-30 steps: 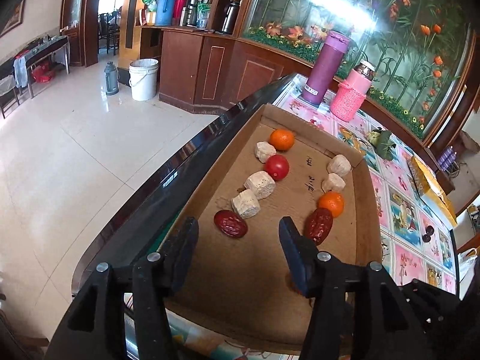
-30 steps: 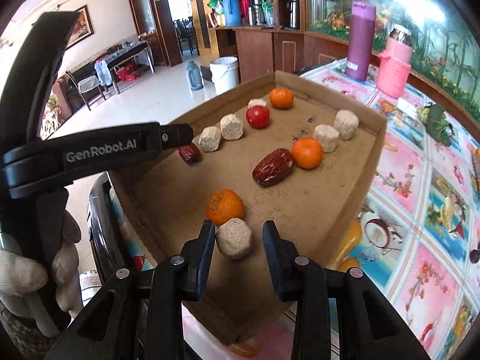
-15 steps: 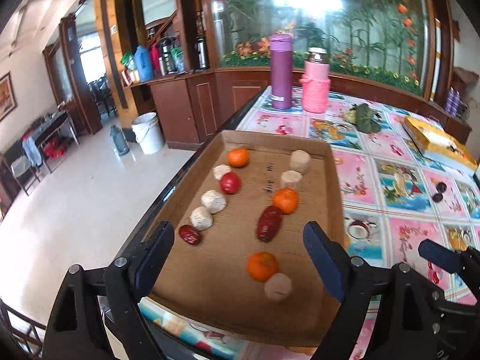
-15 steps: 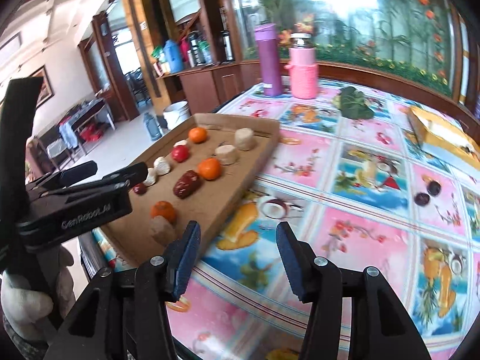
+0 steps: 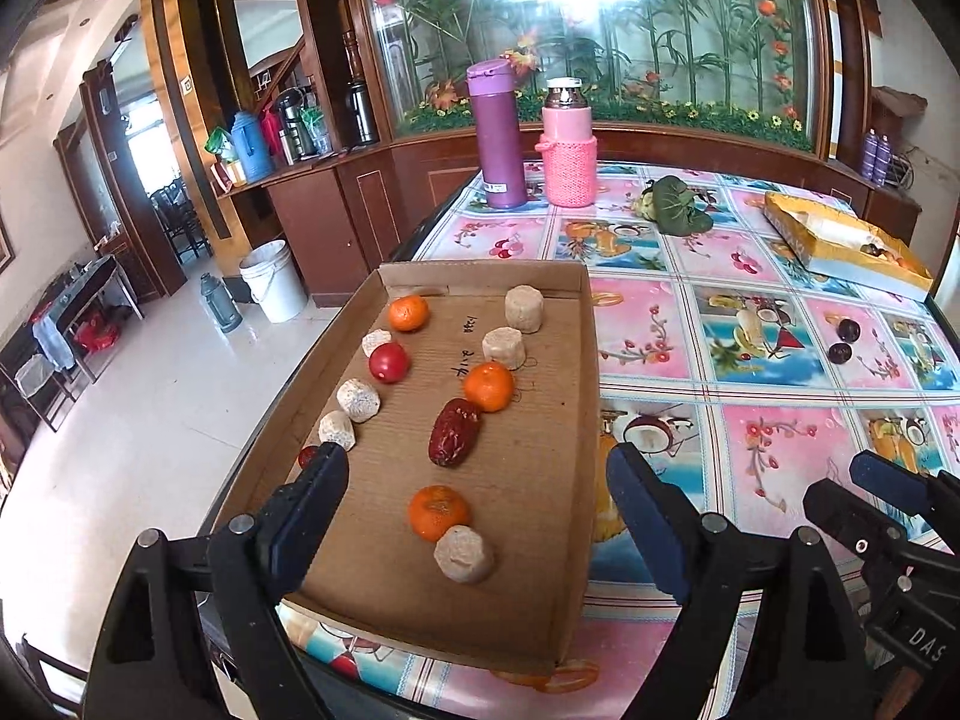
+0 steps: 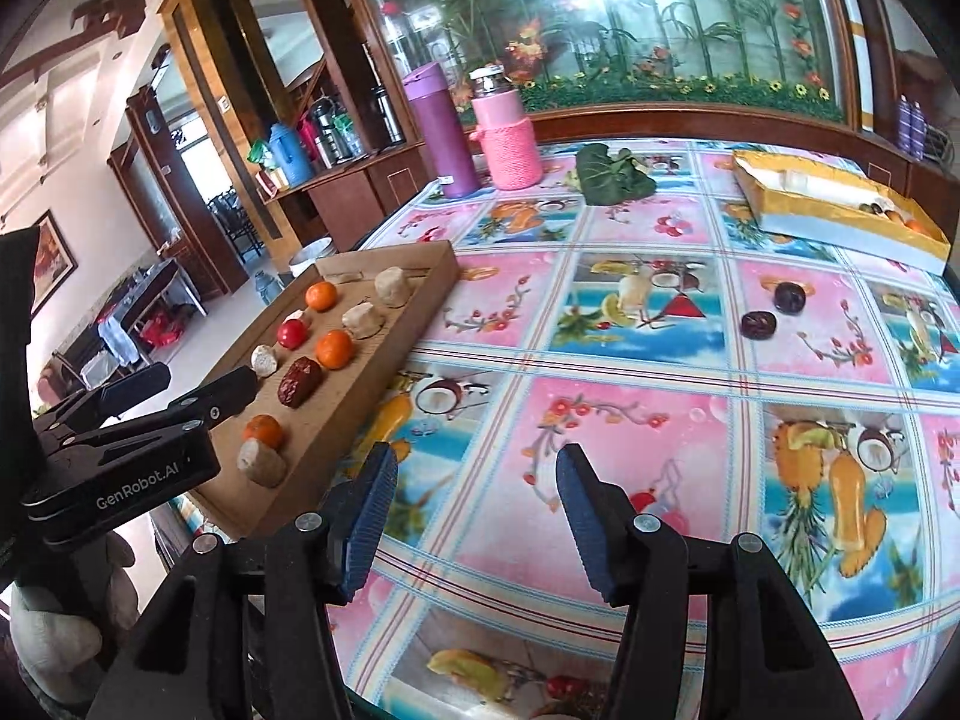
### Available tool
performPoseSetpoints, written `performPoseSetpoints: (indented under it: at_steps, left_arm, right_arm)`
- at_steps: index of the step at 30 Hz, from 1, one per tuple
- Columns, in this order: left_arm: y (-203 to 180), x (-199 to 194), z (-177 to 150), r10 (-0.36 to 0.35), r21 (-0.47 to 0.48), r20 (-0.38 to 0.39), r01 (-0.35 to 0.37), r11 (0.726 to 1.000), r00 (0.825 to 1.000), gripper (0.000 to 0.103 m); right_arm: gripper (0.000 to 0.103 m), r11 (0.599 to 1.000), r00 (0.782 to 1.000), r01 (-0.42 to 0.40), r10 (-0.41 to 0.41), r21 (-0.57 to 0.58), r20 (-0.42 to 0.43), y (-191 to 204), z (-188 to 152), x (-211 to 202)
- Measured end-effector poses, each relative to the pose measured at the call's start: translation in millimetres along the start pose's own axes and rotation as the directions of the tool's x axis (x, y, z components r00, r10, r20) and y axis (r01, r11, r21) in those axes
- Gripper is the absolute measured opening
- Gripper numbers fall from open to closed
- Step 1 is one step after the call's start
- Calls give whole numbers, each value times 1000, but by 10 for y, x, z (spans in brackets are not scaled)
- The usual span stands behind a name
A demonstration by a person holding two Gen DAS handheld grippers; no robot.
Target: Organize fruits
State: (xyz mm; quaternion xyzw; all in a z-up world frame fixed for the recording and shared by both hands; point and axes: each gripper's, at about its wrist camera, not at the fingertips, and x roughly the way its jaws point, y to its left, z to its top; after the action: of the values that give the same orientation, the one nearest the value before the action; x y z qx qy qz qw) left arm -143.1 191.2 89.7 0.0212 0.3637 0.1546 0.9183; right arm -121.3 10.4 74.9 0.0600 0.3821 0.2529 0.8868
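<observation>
A cardboard tray (image 5: 564, 408) (image 6: 384, 360) on the table's left edge holds oranges (image 5: 437, 512), a red tomato (image 5: 389, 362), red dates (image 5: 454, 440) and several beige pieces (image 5: 464, 553) in two rows. My left gripper (image 5: 477, 492) is open and empty, above the tray's near end. My right gripper (image 6: 477, 495) is open and empty over the tablecloth, to the right of the tray. Two dark fruits (image 6: 759, 324) lie loose on the cloth at the right; they also show in the left wrist view (image 5: 840, 351).
A purple flask (image 5: 497, 133) and a pink bottle (image 5: 567, 142) stand at the table's far side. A green leafy bundle (image 6: 612, 174) and a yellow box (image 6: 840, 210) with fruit lie at the back right. The table edge drops to the floor on the left.
Both grippers have pulled back and up from the tray. The right one has let go of the beige piece, swung right over the tablecloth and opened wider. The left has opened wider.
</observation>
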Motion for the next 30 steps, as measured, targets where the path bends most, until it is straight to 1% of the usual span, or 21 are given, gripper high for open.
performPoseSetpoints:
  at_steps: [11, 18, 20, 23, 26, 28, 29, 30]
  left_arm:
    - [-170, 68, -1, -17, 40, -22, 18, 999, 1000, 87]
    - [-214, 157, -18, -33, 40, -48, 35, 999, 998, 87]
    - [-211, 159, -18, -38, 30, -41, 39, 999, 998, 87]
    - [-126, 58, 13, -47, -24, 21, 47, 999, 999, 87]
    - [35, -162, 68, -35, -104, 140, 50, 993, 990, 89]
    - [150, -313, 93, -4, -161, 209, 38, 986, 978, 103]
    - [222, -402, 88, 17, -194, 247, 33, 980, 969, 103]
    - [273, -447, 82, 31, -216, 265, 28, 976, 964, 103]
  right_arm:
    - [60, 998, 999, 29, -28, 62, -14, -312, -49, -22]
    - [60, 992, 998, 64, -60, 112, -34, -560, -96, -31]
    - [60, 988, 997, 69, -64, 135, -43, -631, -115, -30]
    - [60, 988, 996, 78, -71, 136, -54, -655, -136, -17]
    - [62, 993, 995, 83, -78, 79, -59, -508, -163, 16]
    - [64, 997, 995, 74, -72, 21, -65, -339, -195, 51]
    - [65, 997, 995, 70, -71, -17, -67, -237, -208, 75]
    - [65, 997, 995, 67, -71, -49, -69, -146, -216, 95]
